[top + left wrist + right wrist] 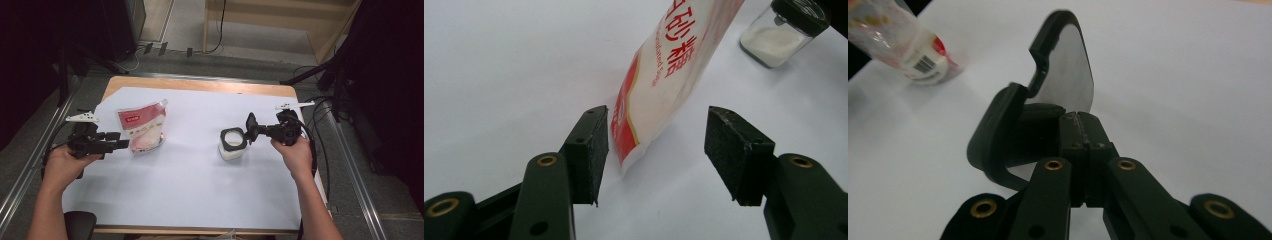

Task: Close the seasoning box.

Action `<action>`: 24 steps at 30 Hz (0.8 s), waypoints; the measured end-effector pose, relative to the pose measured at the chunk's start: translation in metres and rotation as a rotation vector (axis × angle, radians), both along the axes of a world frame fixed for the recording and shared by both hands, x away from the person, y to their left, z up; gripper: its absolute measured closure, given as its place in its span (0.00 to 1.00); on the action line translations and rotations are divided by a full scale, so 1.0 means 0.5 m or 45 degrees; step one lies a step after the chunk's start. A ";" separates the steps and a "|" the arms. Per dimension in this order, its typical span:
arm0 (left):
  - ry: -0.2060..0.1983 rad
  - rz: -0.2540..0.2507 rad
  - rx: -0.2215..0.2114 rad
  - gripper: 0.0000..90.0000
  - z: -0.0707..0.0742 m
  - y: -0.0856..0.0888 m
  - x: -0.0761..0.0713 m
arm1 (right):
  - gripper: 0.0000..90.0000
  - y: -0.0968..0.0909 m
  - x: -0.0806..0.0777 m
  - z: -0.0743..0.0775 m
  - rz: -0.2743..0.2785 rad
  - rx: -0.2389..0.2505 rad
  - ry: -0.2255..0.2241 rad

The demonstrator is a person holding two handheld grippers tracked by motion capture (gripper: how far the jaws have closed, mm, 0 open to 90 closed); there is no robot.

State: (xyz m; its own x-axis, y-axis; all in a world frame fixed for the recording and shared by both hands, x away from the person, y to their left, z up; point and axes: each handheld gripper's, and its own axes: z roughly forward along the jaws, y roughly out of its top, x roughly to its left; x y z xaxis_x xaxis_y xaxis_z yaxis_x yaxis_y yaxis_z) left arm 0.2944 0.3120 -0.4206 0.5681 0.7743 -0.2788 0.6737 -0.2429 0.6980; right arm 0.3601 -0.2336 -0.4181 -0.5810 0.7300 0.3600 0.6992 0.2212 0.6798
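A red and white sugar pouch (142,127) stands at the left of the white sheet (190,185). My left gripper (125,144) lies level at its base. In the left gripper view the left gripper (656,150) is open, the pouch's (669,75) lower corner between the pads; the right pad stands clear of it. A glass jar of white powder (233,147) with a black rim stands at centre right. My right gripper (254,131) is shut on the edge of the jar's black lid (249,125), which stands upright just right of the jar's mouth. The right gripper view shows the right gripper (1079,120) pinching the lid (1068,65).
The white sheet covers a wooden table (200,85). Cables (320,145) trail off the right edge by my right hand. The jar (781,35) shows at the top right of the left gripper view, the pouch (903,40) at the top left of the right gripper view.
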 end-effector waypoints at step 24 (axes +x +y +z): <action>0.014 -0.012 0.007 0.48 -0.008 -0.003 0.005 | 1.00 0.033 -0.010 -0.017 0.077 0.012 0.010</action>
